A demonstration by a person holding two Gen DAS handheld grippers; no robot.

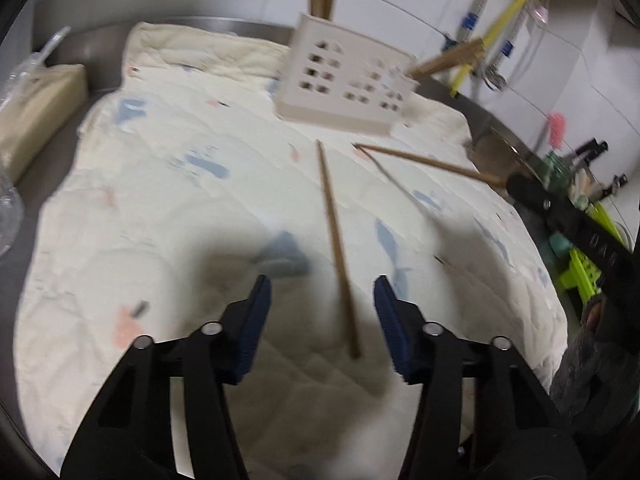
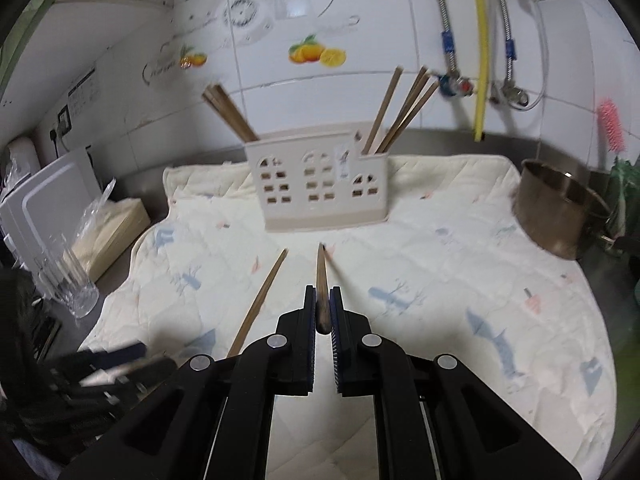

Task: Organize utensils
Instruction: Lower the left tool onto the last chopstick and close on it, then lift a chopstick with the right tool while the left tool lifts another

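While the right gripper (image 2: pixel 323 304) pinches one thin, stiff, light chopstick (image 2: pixel 321 280) by its thick end, the left gripper (image 1: pixel 322 312) straddles another chopstick (image 1: pixel 336 240) lying on the quilted cloth (image 1: pixel 160 200) before the holder (image 2: pixel 316 188) — jaws apart, untouching — best gripped near that thicker end.

**Holder at the back of the cloth, chopsticks before it**

A quilted cloth (image 2: pixel 460 280) covered the counter. At its far edge stood the utensil holder (image 2: pixel 316 188), with chopsticks (image 2: pixel 230 114) leaning in its left and right compartments. Before it, one chopstick (image 2: pixel 260 300) lay on the cloth. Left of the cloth stood a glass (image 2: pixel 66 280); right of it, a pot (image 2: pixel 560 208).
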